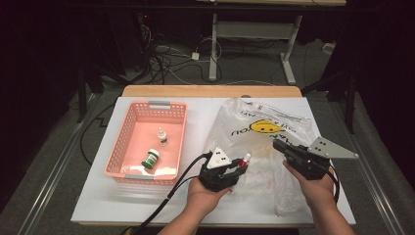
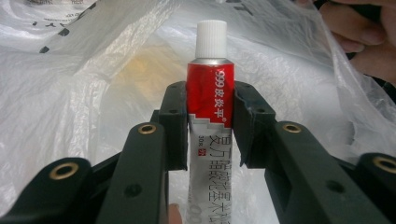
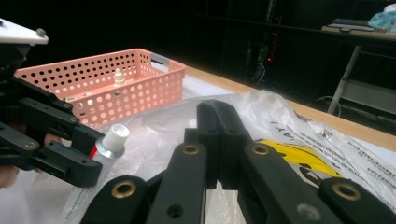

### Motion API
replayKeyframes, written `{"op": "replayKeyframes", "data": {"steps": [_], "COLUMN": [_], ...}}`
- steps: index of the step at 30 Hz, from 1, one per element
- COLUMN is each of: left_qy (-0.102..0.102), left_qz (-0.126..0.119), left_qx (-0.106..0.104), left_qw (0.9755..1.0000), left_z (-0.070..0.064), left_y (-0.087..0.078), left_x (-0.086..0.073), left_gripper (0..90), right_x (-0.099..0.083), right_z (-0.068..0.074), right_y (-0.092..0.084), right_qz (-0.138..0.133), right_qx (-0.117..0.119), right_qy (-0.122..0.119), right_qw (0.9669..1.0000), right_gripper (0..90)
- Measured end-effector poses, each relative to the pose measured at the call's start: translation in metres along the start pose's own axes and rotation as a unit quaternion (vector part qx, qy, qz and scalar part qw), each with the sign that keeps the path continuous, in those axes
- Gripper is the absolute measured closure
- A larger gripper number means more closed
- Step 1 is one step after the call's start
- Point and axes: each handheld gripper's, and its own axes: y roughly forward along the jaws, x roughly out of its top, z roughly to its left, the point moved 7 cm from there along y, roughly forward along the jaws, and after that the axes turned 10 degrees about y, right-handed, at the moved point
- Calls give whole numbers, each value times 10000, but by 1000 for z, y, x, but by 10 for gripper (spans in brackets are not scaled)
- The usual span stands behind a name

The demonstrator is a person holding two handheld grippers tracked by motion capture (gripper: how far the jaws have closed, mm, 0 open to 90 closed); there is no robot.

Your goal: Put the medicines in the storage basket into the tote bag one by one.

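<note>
A red and white tube [image 2: 210,88] with a white cap stands upright between the jaws of my left gripper [image 2: 210,109], which is shut on its body. In the high view that left gripper [image 1: 239,165] holds the tube [image 1: 244,160] at the left edge of a clear plastic bag [image 1: 264,112] with a yellow smiley print. My right gripper [image 1: 279,145] sits at the bag's right side with its jaws closed on the film. In the right gripper view its own jaws [image 3: 217,109] meet, with the bag [image 3: 299,140] under and behind them and the tube's cap [image 3: 115,136] at the left.
A pink perforated basket [image 1: 147,105] lies left of the bag, holding a small white dropper bottle [image 1: 162,136] and a green-capped jar [image 1: 150,158]. All rest on a white board [image 1: 195,205] over a wooden table. Cables trail from both grippers.
</note>
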Motion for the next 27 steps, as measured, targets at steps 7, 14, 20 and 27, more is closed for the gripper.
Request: {"op": "replayKeyframes", "data": {"steps": [7, 14, 20, 27], "left_qy": [15, 43, -36, 45], "left_qz": [54, 109, 100, 149], "left_qx": [128, 361, 463, 259], "left_qw": [9999, 9993, 9989, 9995], "left_z": [7, 24, 33, 13], "left_y": [-1, -5, -7, 10], "left_x": [-1, -1, 1, 2], "left_gripper": [669, 669, 669, 668], "right_x": [3, 3, 1, 0], "right_z": [5, 10, 18, 18], "right_y": [-2, -1, 5, 13], "right_qz": [-48, -35, 22, 23], "right_qx": [38, 106, 181, 123], "right_qy": [-71, -66, -115, -71], "right_qw": [10000, 9999, 9998, 9999], "right_gripper": [900, 900, 900, 900]}}
